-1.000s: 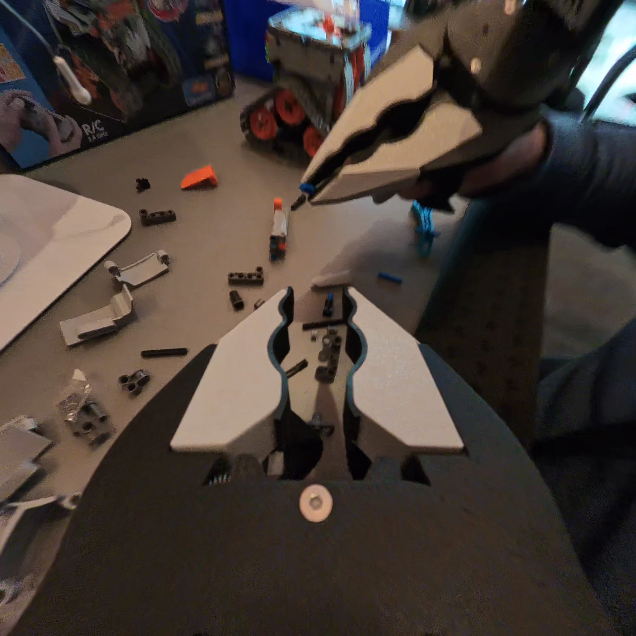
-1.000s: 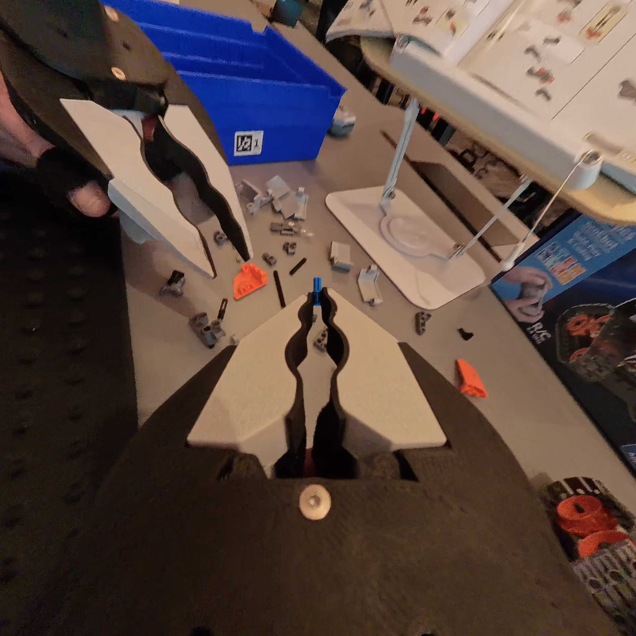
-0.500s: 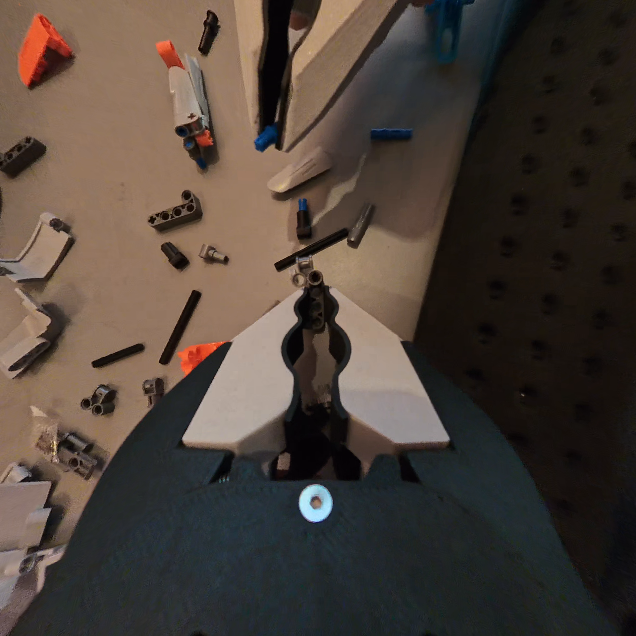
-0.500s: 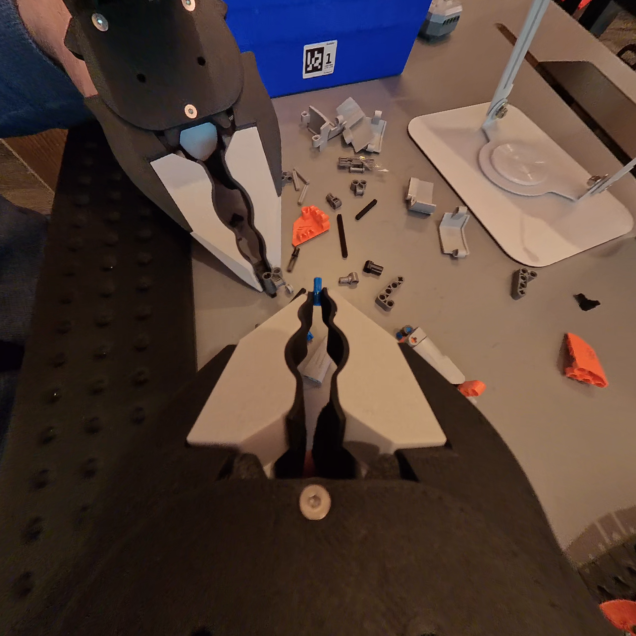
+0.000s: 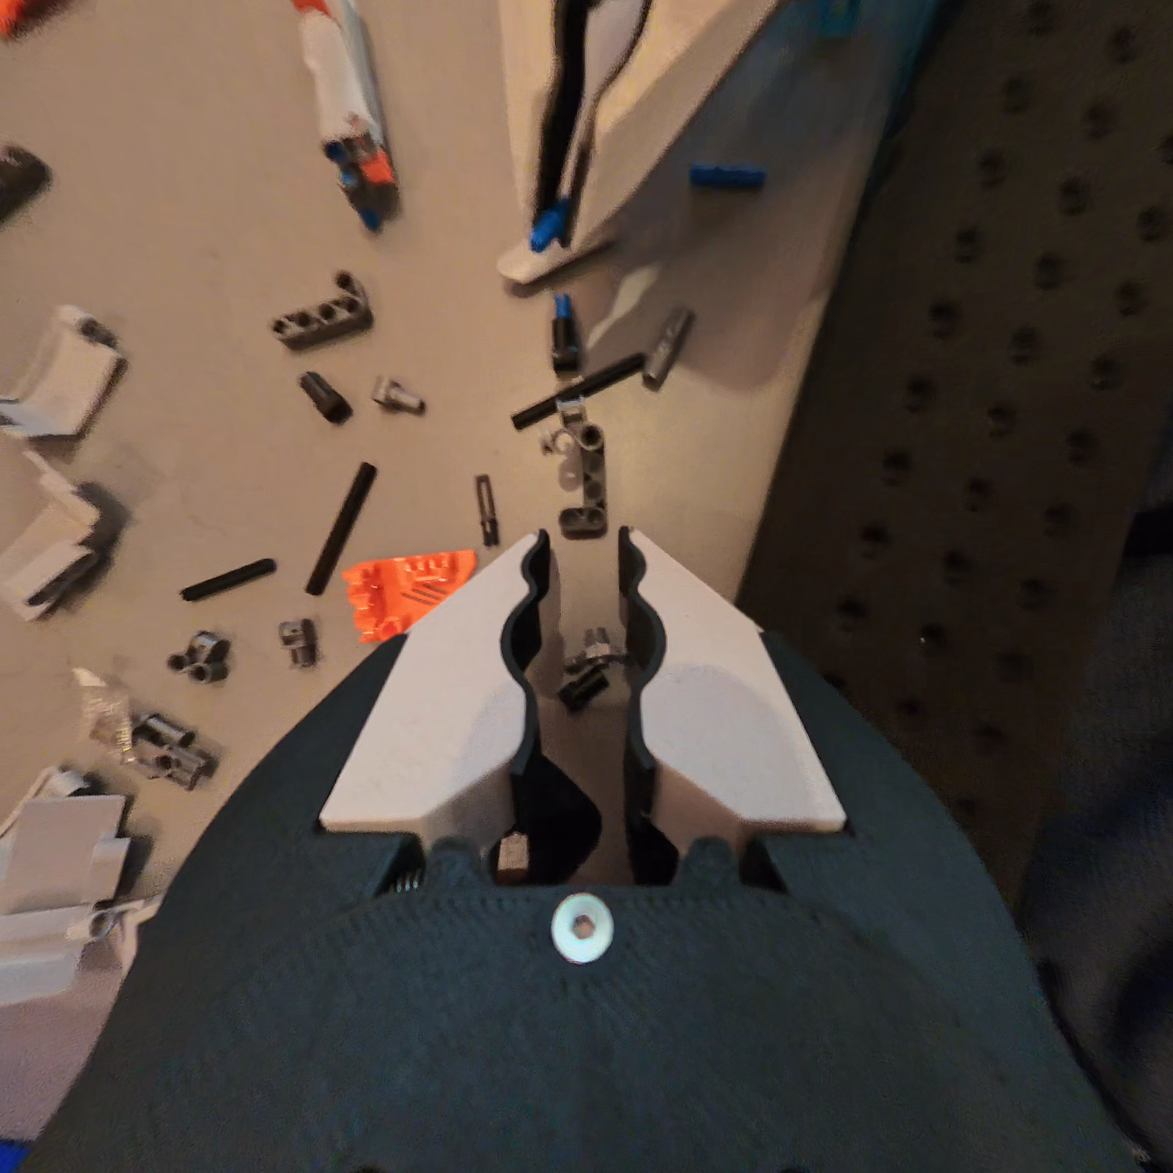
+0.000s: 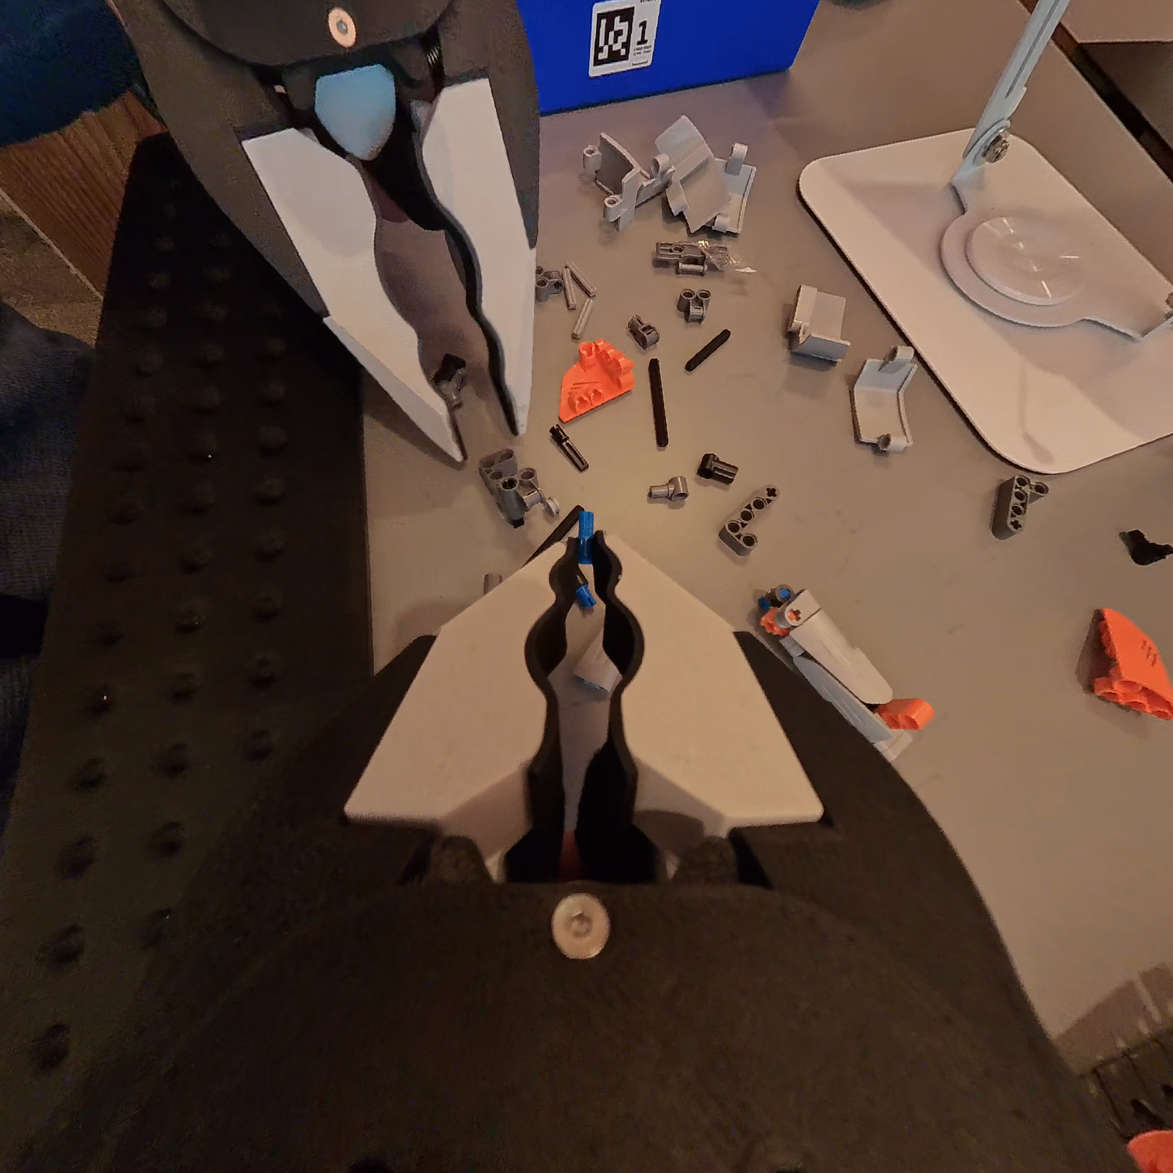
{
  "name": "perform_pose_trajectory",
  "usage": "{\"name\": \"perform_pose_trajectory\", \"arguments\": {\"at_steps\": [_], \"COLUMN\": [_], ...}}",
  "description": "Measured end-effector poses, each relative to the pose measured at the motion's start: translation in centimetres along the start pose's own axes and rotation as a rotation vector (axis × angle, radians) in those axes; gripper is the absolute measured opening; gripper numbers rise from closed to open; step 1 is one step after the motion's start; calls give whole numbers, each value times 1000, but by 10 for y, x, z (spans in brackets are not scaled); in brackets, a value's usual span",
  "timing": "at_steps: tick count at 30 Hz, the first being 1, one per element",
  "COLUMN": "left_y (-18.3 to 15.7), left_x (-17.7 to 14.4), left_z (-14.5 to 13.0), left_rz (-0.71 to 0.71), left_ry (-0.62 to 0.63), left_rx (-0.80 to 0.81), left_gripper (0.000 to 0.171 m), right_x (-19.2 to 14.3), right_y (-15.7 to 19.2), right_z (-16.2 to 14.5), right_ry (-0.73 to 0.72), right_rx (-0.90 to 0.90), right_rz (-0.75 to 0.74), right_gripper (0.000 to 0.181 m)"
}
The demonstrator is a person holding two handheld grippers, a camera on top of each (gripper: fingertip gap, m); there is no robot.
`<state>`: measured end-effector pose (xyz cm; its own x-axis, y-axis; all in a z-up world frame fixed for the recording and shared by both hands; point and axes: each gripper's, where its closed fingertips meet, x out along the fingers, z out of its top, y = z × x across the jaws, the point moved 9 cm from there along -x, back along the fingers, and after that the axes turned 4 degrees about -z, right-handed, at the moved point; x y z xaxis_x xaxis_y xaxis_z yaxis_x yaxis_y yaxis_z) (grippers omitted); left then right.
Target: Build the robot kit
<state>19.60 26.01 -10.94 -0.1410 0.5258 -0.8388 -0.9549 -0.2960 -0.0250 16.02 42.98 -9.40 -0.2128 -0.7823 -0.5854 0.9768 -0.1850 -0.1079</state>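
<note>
- We see two grippers over a grey table [image 6: 857, 571] strewn with small building-toy parts.
- The left gripper [image 5: 579, 536] has its fingers apart with nothing between them; just beyond its tips lies one dark grey L-shaped beam [image 5: 587, 489] with a small light connector against it.
- The right gripper [image 6: 585, 546] is pinched onto one small blue pin [image 6: 584, 528], held at its very tips and poking out past them.
- In the right wrist view the left gripper [image 6: 485, 438] points down at the table, tips just short of that grey beam [image 6: 508, 482].
- We count two orange wedge pieces in the right wrist view: one [image 6: 593, 387] right of the left gripper, one [image 6: 1130, 666] at the far right edge.
- Two black axles [image 5: 339, 530] [image 5: 227, 579] lie left of the left gripper, and a third [image 5: 574, 392] lies beyond the beam.
- One blue bin [image 6: 698, 51] stands at the far edge, and one white stand base [image 6: 888, 209] to the right.
- A black studded mat [image 6: 190, 508] borders the table.
</note>
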Motion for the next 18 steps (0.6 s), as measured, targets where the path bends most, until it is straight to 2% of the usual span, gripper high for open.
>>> {"name": "perform_pose_trajectory", "arguments": {"at_steps": [2, 8, 11, 13, 18], "left_y": [-5, -28, -12, -1, -8], "left_x": [7, 8, -4, -4, 13], "left_z": [0, 13, 13, 9, 6], "left_rz": [-18, -170, -50, 8, -89], "left_ry": [34, -70, -110, -65, -11], "left_rx": [17, 54, 68, 82, 101], "left_gripper": [17, 15, 19, 21, 19], "right_x": [0, -1, -2, -2, -1], "right_y": [0, 0, 1, 2, 2], "right_z": [-1, -4, -7, -9, -10], "right_ry": [4, 18, 34, 41, 51], "right_rx": [-2, -6, -6, -8, -11], "right_rz": [2, 20, 30, 34, 38], "right_gripper": [2, 2, 2, 2, 2]}}
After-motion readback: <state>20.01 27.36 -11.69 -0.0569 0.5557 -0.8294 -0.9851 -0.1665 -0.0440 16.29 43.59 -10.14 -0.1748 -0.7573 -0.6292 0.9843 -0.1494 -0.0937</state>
